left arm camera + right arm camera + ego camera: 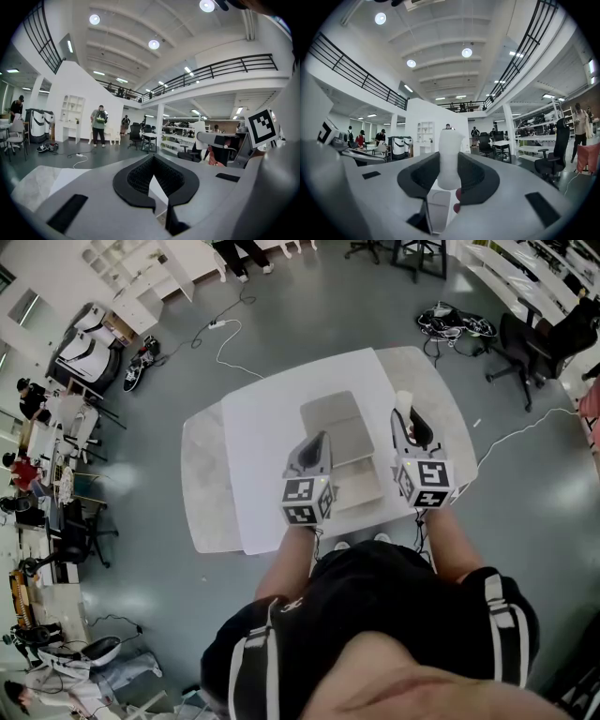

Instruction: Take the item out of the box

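White item (450, 154) within right claw (410, 430)

I'm looking down on the desk (202, 493): a pale, stone-patterned top with rounded corners. A big white sheet (267, 427) lies flat across its middle, reaching from the far edge to the near edge, so bare desk shows only along the left and right edges. On the sheet, a flat grey box (342, 437) sits right of centre, running toward the near edge.
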Tool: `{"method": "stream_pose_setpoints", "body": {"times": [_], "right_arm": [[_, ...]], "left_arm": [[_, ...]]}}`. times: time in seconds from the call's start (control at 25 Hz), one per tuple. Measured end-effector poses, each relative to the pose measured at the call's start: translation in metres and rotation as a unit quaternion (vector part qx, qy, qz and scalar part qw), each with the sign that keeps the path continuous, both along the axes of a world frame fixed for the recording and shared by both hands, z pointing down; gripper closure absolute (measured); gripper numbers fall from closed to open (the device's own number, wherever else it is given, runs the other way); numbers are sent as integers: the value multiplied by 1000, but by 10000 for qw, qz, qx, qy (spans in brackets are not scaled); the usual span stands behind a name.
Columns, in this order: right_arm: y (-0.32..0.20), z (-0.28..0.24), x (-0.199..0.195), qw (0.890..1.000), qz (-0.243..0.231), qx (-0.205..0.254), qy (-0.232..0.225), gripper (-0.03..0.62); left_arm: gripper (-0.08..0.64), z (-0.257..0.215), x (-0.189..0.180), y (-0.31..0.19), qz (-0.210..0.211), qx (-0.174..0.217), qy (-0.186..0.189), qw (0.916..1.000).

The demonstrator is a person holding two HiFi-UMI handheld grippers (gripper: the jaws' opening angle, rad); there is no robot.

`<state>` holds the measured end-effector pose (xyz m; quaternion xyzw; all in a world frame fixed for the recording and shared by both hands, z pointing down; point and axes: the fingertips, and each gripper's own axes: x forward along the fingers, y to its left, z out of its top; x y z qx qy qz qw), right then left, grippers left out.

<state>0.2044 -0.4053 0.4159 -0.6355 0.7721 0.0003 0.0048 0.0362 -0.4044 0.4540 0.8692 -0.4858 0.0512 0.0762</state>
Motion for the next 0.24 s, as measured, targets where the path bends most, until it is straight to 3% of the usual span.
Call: {"method": "stream_pose_setpoints", "body": {"times": [0.24], "right_arm": [[0, 0, -10, 10000, -78, 15, 22, 472]], "left_arm": [[557, -2, -6, -2, 6, 22, 0, 10000]]}}
